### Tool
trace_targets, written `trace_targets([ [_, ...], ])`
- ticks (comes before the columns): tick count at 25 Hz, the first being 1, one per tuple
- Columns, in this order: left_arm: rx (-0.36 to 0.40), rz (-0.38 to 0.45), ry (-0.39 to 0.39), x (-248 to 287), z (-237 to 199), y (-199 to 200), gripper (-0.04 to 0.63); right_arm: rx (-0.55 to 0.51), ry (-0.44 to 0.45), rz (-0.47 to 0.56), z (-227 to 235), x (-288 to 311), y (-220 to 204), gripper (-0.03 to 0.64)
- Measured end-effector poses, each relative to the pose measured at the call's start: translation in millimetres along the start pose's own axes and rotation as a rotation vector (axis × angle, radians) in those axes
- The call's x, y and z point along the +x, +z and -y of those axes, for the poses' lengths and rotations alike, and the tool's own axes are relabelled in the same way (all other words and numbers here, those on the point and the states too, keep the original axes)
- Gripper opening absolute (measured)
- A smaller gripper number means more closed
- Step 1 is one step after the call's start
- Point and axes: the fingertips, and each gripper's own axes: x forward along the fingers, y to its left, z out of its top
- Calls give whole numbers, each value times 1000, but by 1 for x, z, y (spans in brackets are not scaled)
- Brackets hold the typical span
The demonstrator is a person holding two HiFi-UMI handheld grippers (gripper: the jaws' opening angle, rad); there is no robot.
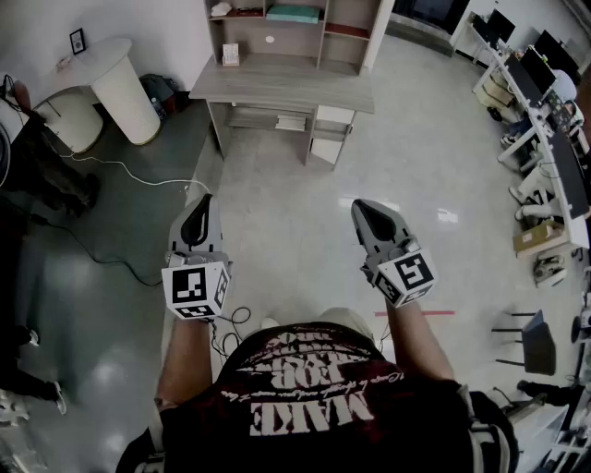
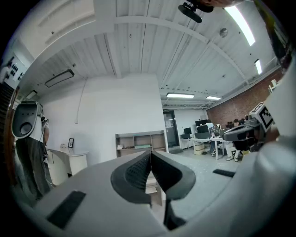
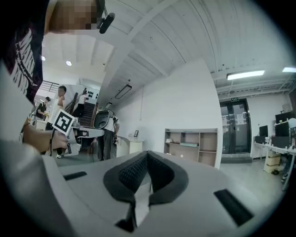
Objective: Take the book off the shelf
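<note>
Left gripper [image 1: 200, 208] and right gripper [image 1: 363, 208] are both closed and empty, level, with the likely book [image 1: 293, 13], teal and flat in the shelf [image 1: 325, 32], well ahead of them; this looks like the approach, so next comes closing in and opening the jaws.

Left gripper [image 2: 150, 157], jaws pressed together on nothing — pointing level toward a distant shelf unit [image 2: 141, 142] against a white wall [image 2: 115, 104].

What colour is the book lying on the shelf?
The book is teal, a blue-green; the head view shows it best.
</note>
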Motion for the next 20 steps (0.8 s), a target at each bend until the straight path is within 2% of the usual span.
trace_targets([
  [8, -32, 12, -55, 2, -20, -4, 8, 59, -26, -22, -24, 20, -1, 3],
  [13, -64, -44, -34, 10, -36, -34, 8, 48, -100, -15, -13, 28, -15, 5],
  [17, -53, -43, 19, 24, -56, -43, 8, 57, -134, -9, 3, 42, -26, 7],
  [20, -83, -33, 55, 44, -72, -50, 12, 89, -144, -28, 16, 63, -39, 97],
])
